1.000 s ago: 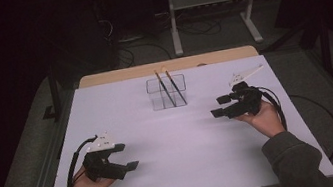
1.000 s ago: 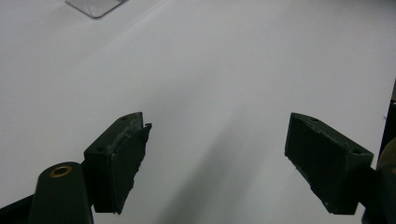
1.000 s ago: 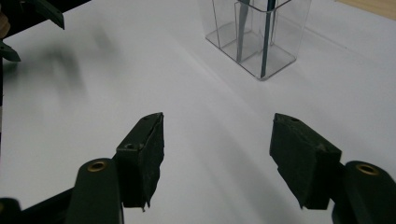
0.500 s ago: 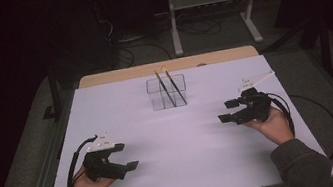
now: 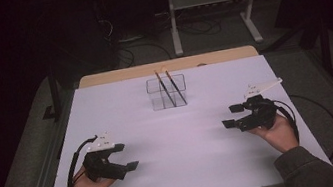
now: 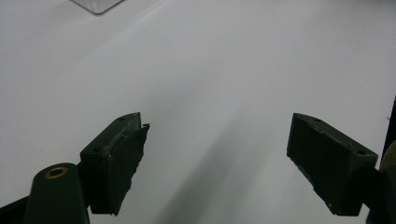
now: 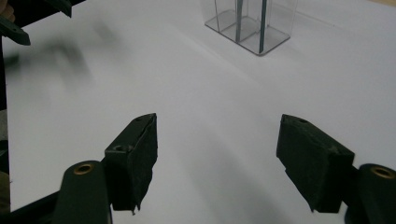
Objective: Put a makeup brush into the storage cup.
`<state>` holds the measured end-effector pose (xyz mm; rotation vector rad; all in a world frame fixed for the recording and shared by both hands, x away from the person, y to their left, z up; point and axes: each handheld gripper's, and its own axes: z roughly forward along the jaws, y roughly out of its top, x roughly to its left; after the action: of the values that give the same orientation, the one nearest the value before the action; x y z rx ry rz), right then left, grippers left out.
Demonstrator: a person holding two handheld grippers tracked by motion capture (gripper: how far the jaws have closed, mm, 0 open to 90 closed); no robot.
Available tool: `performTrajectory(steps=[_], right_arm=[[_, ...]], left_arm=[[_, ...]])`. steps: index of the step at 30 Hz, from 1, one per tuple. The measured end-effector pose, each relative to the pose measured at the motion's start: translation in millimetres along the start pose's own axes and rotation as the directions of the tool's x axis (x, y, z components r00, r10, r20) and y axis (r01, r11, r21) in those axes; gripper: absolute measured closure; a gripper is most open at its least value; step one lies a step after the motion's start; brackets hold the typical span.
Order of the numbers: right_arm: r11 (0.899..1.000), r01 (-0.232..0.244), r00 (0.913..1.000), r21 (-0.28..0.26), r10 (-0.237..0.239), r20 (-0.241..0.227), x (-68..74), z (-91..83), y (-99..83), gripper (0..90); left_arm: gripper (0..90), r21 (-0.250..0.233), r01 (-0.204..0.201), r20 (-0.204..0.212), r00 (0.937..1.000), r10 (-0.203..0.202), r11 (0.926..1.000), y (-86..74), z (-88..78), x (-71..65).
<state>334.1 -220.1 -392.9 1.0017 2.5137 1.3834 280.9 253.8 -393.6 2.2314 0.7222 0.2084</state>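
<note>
Looks finished: 2 brushes (image 5: pixel 170 87) stand in clear holder (image 5: pixel 167 92), far centre of table (image 5: pixel 205 158). Left gripper (image 5: pixel 129 156) wide open, empty, near left. Right gripper (image 5: pixel 232 116), jaws just opening, empty, near right.

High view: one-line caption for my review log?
Both grippers, left and right, open and empty on the white table, near a clear holder with two brushes.

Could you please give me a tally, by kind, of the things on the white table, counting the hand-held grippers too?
Clear holder: 1
Slim sticks standing in the holder (one, the other): 2
Hand-held grippers (left gripper, right gripper), both with jaws apart and nothing between them: 2
Total: 5
</note>
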Motion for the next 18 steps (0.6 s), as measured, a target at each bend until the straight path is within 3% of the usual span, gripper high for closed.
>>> performTrajectory(steps=[18], right_arm=[[0.999,-0.038,0.9985,-0.007,0.039,0.037,-1.0,-7.8,-23.1,26.6]], left_arm=[[17.9,-0.003,0.011,0.009,0.9999,-0.011,0.9999,-3.0,1.5,0.0]])
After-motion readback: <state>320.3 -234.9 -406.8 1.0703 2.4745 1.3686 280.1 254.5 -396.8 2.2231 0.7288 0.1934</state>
